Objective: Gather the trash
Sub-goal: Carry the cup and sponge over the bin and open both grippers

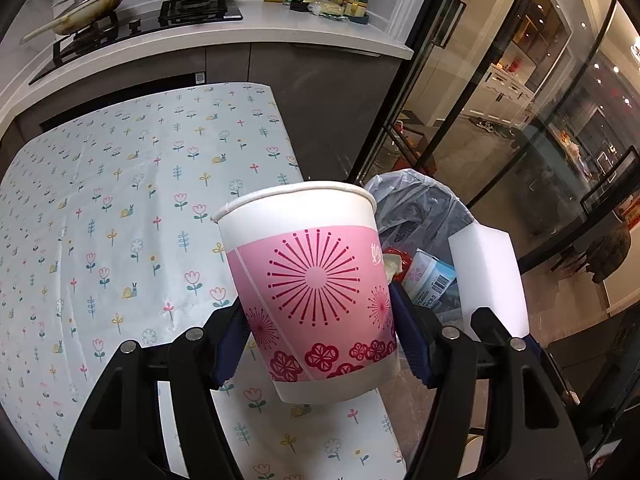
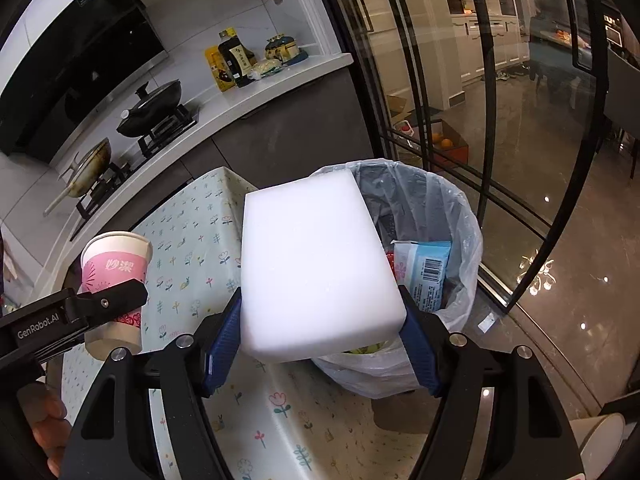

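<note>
My left gripper (image 1: pixel 320 344) is shut on a white paper cup with a pink flower band (image 1: pixel 312 292), held upright above the table's right edge. The cup also shows in the right wrist view (image 2: pixel 116 276). My right gripper (image 2: pixel 320 340) is shut on a white foam block (image 2: pixel 316 264), held over the near rim of the trash bin (image 2: pixel 460 216). The block also shows in the left wrist view (image 1: pixel 488 276). The bin has a clear plastic liner and holds a blue-and-white packet (image 2: pixel 426 272) and other wrappers. It also shows in the left wrist view (image 1: pixel 416 208), right of the cup.
The table has a pale cloth with small flowers (image 1: pixel 140 208). Behind it runs a white kitchen counter (image 1: pixel 256 36) with a stove, two pans and bottles. Black-framed glass doors (image 2: pixel 500 128) stand right of the bin.
</note>
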Available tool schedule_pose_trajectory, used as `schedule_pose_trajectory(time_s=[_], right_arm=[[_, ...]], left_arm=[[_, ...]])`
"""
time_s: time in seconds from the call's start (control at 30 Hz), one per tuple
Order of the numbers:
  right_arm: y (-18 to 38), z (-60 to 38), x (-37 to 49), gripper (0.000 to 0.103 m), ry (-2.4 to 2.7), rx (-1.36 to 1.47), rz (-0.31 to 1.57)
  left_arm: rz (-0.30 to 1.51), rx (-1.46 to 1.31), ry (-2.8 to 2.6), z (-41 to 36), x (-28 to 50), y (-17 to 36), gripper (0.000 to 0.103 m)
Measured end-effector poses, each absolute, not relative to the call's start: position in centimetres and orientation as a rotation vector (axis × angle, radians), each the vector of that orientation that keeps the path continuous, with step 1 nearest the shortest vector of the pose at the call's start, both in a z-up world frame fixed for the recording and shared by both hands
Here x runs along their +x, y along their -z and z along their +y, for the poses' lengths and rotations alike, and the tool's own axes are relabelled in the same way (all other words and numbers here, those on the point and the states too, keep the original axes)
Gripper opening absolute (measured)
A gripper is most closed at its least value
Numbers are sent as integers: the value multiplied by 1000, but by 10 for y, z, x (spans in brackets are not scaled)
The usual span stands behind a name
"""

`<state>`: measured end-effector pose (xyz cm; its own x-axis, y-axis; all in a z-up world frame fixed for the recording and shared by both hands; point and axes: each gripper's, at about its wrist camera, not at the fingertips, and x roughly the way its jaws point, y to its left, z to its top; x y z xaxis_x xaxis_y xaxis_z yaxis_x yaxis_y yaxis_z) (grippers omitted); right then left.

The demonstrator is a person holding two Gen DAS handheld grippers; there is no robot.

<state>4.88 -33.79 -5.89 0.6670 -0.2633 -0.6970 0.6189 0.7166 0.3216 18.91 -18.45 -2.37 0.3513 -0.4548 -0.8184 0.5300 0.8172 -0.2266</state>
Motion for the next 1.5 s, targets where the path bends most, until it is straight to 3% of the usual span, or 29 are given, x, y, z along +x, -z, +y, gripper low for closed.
schedule_pose_trajectory(time_s=[0.73,1.0,1.5], right_arm=[[78,-384,33,69,618,623,681],[83,-391,35,69,631,631,692],[91,-389,71,72,587,624,730]], left_arm=[[1095,167,780,-277,184,49,64],[1081,173,813,-299,181,48,82],[1067,152,715,-269,195,51,83]])
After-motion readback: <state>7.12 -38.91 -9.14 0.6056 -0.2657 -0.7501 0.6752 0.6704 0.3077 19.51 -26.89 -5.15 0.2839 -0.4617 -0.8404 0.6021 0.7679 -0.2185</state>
